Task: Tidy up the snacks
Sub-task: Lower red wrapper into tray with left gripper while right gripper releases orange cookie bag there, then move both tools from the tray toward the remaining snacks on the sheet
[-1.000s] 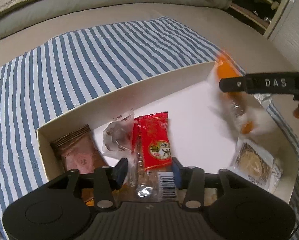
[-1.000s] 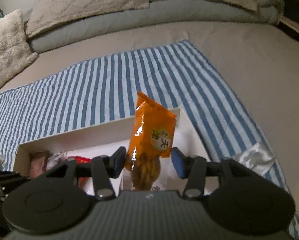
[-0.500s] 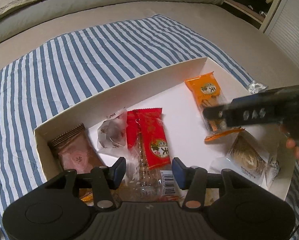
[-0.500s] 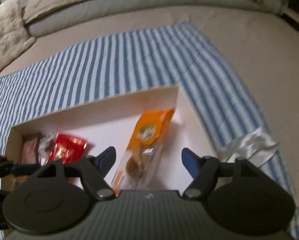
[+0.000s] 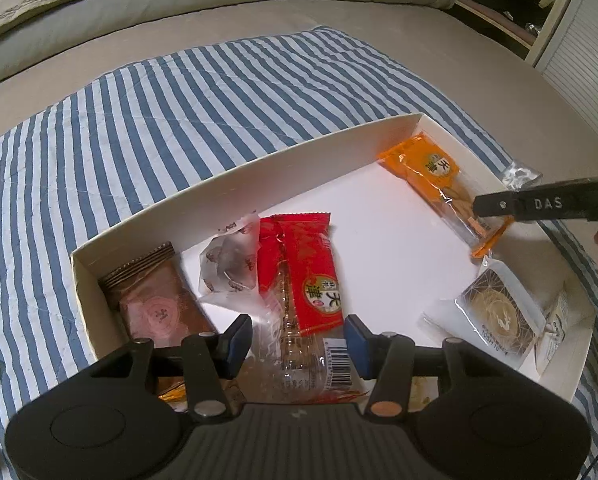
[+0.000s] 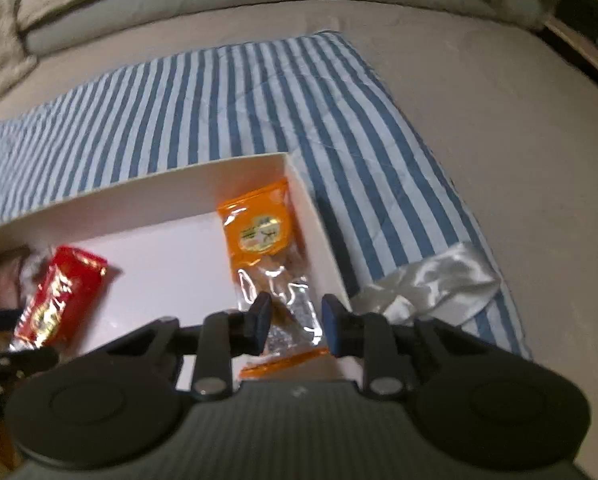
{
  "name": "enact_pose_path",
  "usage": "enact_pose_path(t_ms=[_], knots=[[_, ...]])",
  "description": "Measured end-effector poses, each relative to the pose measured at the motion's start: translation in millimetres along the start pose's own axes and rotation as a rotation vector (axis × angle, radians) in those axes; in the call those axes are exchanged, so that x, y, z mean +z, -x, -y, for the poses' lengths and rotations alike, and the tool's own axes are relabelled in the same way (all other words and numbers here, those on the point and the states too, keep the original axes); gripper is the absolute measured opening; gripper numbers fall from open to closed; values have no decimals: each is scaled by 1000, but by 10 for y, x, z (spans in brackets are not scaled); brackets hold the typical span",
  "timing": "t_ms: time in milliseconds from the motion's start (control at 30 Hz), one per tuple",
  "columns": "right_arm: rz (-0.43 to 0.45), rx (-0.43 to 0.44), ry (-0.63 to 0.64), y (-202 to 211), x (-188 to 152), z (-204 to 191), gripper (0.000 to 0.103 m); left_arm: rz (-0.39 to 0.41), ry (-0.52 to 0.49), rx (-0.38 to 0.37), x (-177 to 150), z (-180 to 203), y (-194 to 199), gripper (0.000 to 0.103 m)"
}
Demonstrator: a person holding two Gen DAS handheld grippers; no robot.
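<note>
We lay the orange foil snack packet (image 6: pixel 261 236) along the shallow white cardboard box's (image 5: pixel 259 168) right wall, right gripper (image 6: pixel 293 320) narrowly straddling it; left gripper (image 5: pixel 295 342) loosely brackets the red packet (image 5: pixel 303 276).

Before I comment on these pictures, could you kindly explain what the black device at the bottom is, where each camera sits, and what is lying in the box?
There is no robot here. A person holds a hand-held gripper in each hand, and each carries a wide-angle camera looking forward along its two blue-padded fingers.

The left wrist view shows the left hand-held gripper open above a red snack packet in a white box. The box sits on a striped cloth spread over a bed.

The right wrist view shows the right hand-held gripper, its fingers either side of the clear end of an orange snack packet lying in the box's far right corner; the picture is blurred, so whether it grips is unclear.

Also in the box are a brown packet, a clear wrapped sweet and a white packet.
</note>
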State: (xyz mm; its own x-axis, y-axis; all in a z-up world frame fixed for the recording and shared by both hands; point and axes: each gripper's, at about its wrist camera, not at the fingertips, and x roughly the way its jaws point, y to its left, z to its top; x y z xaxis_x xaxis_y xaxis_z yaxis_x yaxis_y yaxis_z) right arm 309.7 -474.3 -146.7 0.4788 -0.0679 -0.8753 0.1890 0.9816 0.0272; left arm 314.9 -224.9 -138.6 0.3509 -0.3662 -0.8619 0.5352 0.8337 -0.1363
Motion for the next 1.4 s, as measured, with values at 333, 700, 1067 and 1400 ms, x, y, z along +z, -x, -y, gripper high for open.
enact_pose_path(t_ms=[333,700,1067,1400], knots=[[17,44,6,229,-72,-9,61,17,-2,12,-21,73,97,67],[57,49,6,549,-118,-54,87,49,12,17,-87,162,359,83],[119,68,2,937,-299,-47,102,95,53,22,-184,136,687,103],[158,65,20,1183,-418,-121,102,138,112,42,-272,17,982,103]])
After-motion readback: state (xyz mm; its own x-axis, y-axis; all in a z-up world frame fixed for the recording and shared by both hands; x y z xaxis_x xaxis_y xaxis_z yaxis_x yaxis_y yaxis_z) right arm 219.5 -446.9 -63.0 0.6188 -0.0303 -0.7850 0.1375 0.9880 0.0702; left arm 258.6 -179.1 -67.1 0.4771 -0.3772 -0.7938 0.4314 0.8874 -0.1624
